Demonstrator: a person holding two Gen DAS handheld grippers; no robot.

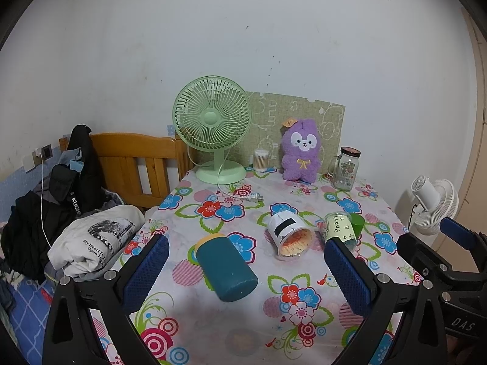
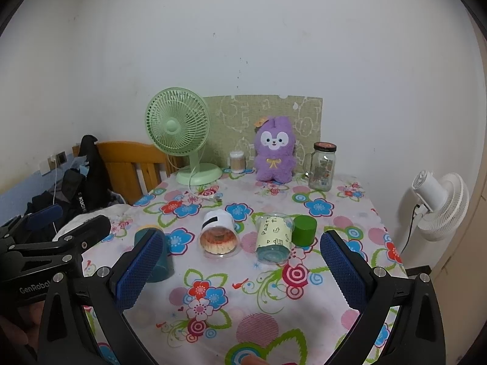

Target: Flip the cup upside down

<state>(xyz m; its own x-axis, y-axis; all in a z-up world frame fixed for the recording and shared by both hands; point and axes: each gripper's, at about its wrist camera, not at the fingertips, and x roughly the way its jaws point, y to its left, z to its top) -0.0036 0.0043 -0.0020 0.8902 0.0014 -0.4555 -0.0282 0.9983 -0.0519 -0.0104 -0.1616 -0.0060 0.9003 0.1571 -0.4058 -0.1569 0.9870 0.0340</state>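
Three cups lie on their sides on the flowered tablecloth. A teal cup with a yellow rim lies between my left gripper's open fingers; it is partly hidden in the right wrist view. A white cup with a black stripe lies mid-table, mouth toward me. A clear cup with a "PARTY" label lies right of it. My right gripper is open and empty, in front of the white and clear cups.
A small green cup stands upright beside the clear cup. At the back are a green fan, a cotton swab jar, a purple plush and a glass jar. A bed with clothes is left; a white fan right.
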